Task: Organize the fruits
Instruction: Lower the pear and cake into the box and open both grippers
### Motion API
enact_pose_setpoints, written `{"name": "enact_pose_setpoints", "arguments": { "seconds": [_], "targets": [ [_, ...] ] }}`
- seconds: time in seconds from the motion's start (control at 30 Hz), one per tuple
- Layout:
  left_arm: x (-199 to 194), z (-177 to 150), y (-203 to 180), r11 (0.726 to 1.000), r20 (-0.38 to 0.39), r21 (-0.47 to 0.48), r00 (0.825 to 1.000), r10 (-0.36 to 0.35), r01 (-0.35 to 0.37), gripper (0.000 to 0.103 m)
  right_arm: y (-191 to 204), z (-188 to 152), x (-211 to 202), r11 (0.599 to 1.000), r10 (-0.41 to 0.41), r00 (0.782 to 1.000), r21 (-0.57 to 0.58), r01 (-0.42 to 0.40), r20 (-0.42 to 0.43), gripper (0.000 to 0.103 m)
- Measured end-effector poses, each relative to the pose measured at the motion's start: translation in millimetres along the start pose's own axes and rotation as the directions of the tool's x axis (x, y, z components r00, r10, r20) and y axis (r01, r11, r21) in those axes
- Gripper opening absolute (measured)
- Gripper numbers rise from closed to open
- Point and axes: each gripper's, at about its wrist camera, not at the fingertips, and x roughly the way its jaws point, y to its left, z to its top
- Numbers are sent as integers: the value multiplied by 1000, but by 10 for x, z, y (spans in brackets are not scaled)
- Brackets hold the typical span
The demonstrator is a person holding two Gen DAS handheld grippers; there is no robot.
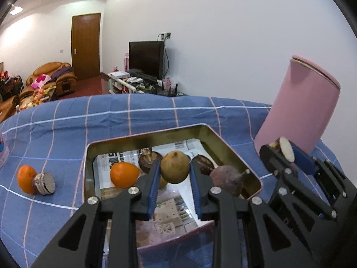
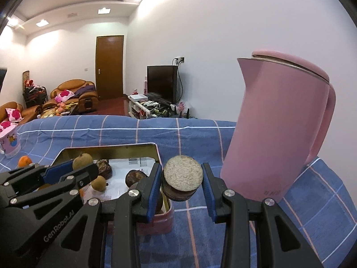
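2 grippers in view, each loaded. Left gripper (image 1: 175,174): jaws closed on 1 round brown-green fruit (image 1: 175,167), held above the tin (image 1: 209,131). Right gripper (image 2: 181,184): jaws clamped on 1 cut fruit slice (image 2: 182,176), pale grainy face toward the camera, dark rind behind; it sits just past the tin's right rim, above the blue checked cloth (image 2: 200,129) covering the desk.

1 rectangular tin, pink outside, gold inside, lined with printed paper. Contents counted from the left wrist view:
- 1 orange (image 1: 124,174), left side of the tin.
- 1 dark brown fruit with a patterned top (image 1: 149,160), behind the left gripper's left finger.
- 1 dark brown halved fruit (image 1: 204,164), behind the right finger.
- 1 purplish-brown fruit with a stem (image 1: 227,179), at the right wall.
- 1 small brown-green fruit (image 2: 99,183), clear in the right wrist view, mostly hidden behind the left finger in the other.

Outside the tin, on the cloth to its left: 1 second orange (image 1: 25,178), touching 1 dark cut piece (image 1: 44,183) whose pale face points toward the camera.

Other items: 1 pink kettle (image 2: 279,129), upright, right of the tin; 1 pink patterned cup (image 2: 10,143) at the far left of the desk.
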Motion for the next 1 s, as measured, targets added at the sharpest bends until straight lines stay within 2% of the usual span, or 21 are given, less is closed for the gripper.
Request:
{"name": "enact_pose_setpoints", "arguments": {
  "seconds": [0.17, 0.5, 0.67, 0.83, 1.0],
  "targets": [
    [-21, 71, 125, 1000, 18, -27, 1000, 13, -13, 28, 108, 108, 59, 1000, -13, 1000, -25, 14, 28, 38],
    [45, 201, 414, 995, 22, -95, 1000, 23, -20, 28, 323, 364, 269, 999, 44, 999, 4, -44, 23, 38],
    [107, 192, 474, 993, 2, -118, 1000, 3, -3, 28, 358, 400, 299, 998, 64, 997, 4, -64, 33, 38],
    [180, 187, 455, 994, -16, -111, 1000, 0, -2, 28, 318, 357, 360, 996, 85, 996, 11, -85, 5, 38],
    [216, 183, 296, 998, -23, -55, 999, -24, 23, 28, 247, 372, 432, 992, 111, 994, 55, -110, -17, 38]
  ]
}}
